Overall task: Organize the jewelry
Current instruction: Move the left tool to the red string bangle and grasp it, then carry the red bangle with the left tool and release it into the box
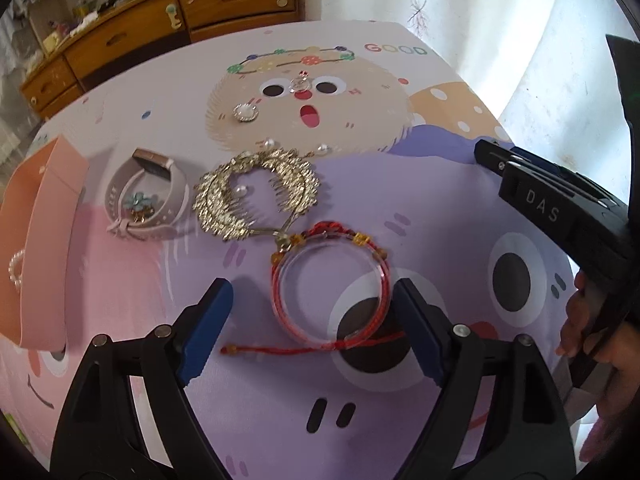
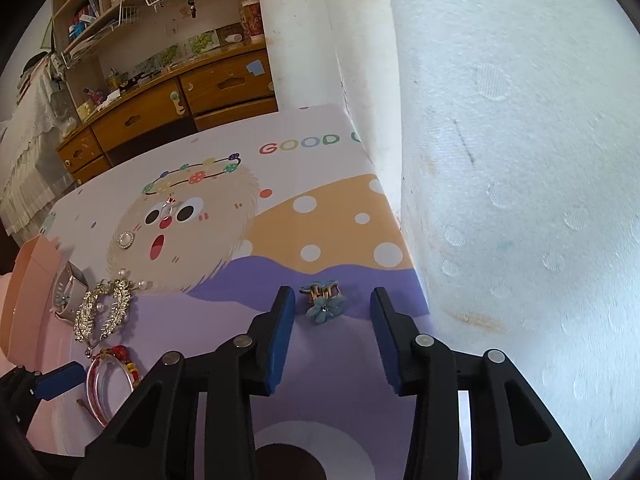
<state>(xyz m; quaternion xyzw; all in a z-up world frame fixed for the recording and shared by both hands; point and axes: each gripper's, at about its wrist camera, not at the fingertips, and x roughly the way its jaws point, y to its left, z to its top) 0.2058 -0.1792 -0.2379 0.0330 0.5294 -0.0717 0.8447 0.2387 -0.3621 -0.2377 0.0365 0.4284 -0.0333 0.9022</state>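
Note:
A red bangle set with a red cord bracelet [image 1: 332, 292] lies between the fingers of my open left gripper [image 1: 312, 300], which is empty. Behind it lie a gold hair comb [image 1: 256, 196], a watch band with a blue flower clip inside [image 1: 148, 200], a pearl brooch [image 1: 245, 113] and a ring [image 1: 298, 86]. An open peach box [image 1: 36, 236] stands at the left. My right gripper [image 2: 332, 312] is open; a blue flower hair clip [image 2: 324, 302] lies just ahead between its fingertips.
A cartoon-print cloth [image 1: 440, 240] covers the table. A white curtain-like wall [image 2: 500, 160] runs along the table's right edge. A wooden drawer unit [image 1: 160, 20] stands behind the table. The right gripper's body [image 1: 560, 208] shows at the right of the left wrist view.

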